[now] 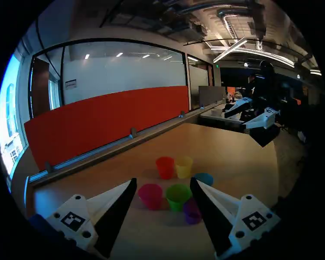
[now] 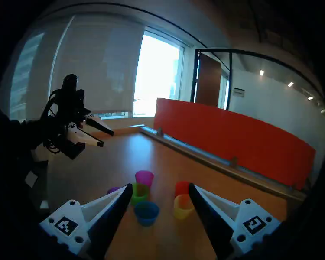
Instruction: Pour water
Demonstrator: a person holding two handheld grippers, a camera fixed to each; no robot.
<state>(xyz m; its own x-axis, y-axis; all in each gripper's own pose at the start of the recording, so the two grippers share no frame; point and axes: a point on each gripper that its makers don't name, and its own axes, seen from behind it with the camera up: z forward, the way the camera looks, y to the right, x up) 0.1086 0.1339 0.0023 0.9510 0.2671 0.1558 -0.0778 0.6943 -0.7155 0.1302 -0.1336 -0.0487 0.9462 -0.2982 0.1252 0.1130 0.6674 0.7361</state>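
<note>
Cups [image 1: 178, 193]: six small plastic ones, bunched together on the wooden counter [image 1: 236, 151], all upright with mouths up. From the left gripper view:
- red cup [image 1: 165, 167] and yellow cup [image 1: 183, 166] sit side by side at the far side of the bunch
- blue cup [image 1: 203, 178] is just right of them
- pink cup [image 1: 150, 195] and green cup [image 1: 177, 196] are nearer
- purple cup [image 1: 192, 211] is nearest, partly behind the right finger

Can't tell if any holds water.

Left claw [image 1: 163, 182] is released, fingers spread wide with nothing between them, pointing at the bunch from its near side. Right claw [image 2: 160, 186] is also released and empty. It faces the same bunch from another side, with the blue and yellow cups nearest to it.

Each claw also shows far off in the other's view, raised above the counter and well apart from the cups. Orange-red panel [image 1: 106, 117] runs along the counter's far edge.
</note>
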